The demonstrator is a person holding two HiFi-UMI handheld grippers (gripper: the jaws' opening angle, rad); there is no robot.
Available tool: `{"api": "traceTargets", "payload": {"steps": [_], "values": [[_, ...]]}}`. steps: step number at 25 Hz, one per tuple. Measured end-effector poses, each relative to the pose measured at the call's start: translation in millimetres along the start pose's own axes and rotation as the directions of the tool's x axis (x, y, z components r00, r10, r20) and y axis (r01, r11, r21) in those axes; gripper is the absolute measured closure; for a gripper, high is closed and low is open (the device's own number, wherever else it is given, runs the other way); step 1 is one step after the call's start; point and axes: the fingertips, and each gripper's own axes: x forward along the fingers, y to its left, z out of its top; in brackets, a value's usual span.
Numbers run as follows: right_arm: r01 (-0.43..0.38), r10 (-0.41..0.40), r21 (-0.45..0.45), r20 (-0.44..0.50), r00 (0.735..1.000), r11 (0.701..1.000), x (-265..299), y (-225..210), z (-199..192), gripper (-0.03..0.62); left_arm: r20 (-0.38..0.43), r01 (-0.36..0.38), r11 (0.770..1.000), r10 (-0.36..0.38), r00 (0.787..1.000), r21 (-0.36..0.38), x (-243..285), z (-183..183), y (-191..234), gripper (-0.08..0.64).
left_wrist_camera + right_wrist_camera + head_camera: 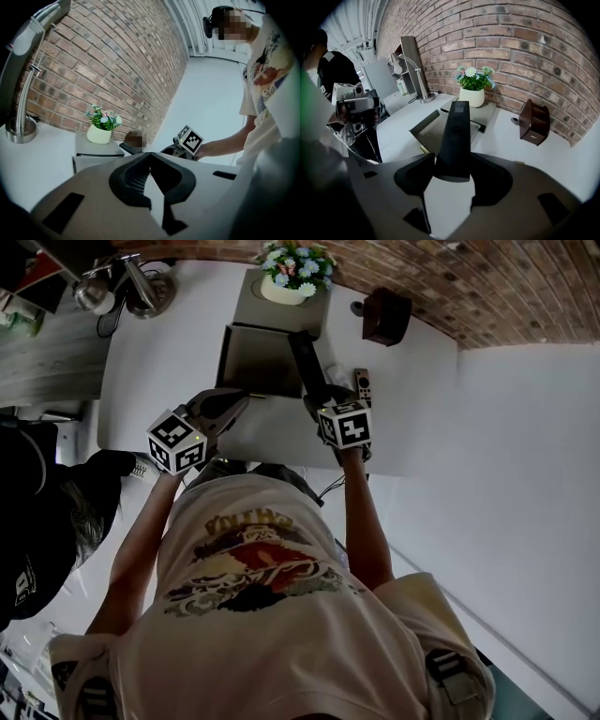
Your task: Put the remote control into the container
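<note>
Brick wall backs a white bench (412, 418). At far left stands a silver lamp (141, 287). The left tool (150, 156) has its jaws closed together, holding nothing. Next comes an open grey container (255, 360), with a potted flower (292, 277) behind it. The right tool (453, 164) grips a black remote control (455, 131) by its near end; the far end reaches over the container's right edge. A smaller remote (362, 385) lies on the bench, near a brown holder (386, 315).

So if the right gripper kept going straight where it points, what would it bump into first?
Probably the open grey container on the table: the black remote held in the right gripper would touch it first, though depth is hard to judge.
</note>
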Motion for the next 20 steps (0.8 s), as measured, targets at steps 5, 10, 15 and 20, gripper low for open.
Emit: {"api": "traceTargets", "payload": {"steps": [5, 10, 15, 20], "values": [[-0.061, 0.057, -0.078, -0.048, 0.997, 0.995, 13.0, 19.5, 4.7, 0.353, 0.018, -0.048, 0.999, 0.048, 0.999, -0.011, -16.5, 0.6, 13.5, 0.555], [-0.09, 0.07, -0.185, -0.115, 0.991, 0.979, 29.4, 32.4, 9.3, 0.353, 0.032, -0.101, 0.994, 0.102, 0.994, -0.037, -38.3, -3.2, 26.9, 0.554], [-0.148, 0.104, -0.271, -0.17, 0.98, 0.951, 47.5, 46.5, 15.1, 0.353, 0.043, -0.152, 0.986, 0.155, 0.987, -0.068, -56.6, -9.8, 39.3, 0.554], [-0.23, 0.15, -0.379, -0.229, 0.962, 0.896, 62.8, 60.5, 20.2, 0.353, 0.054, -0.196, 0.976, 0.201, 0.978, -0.091, -71.2, -14.6, 49.2, 0.554]]}}
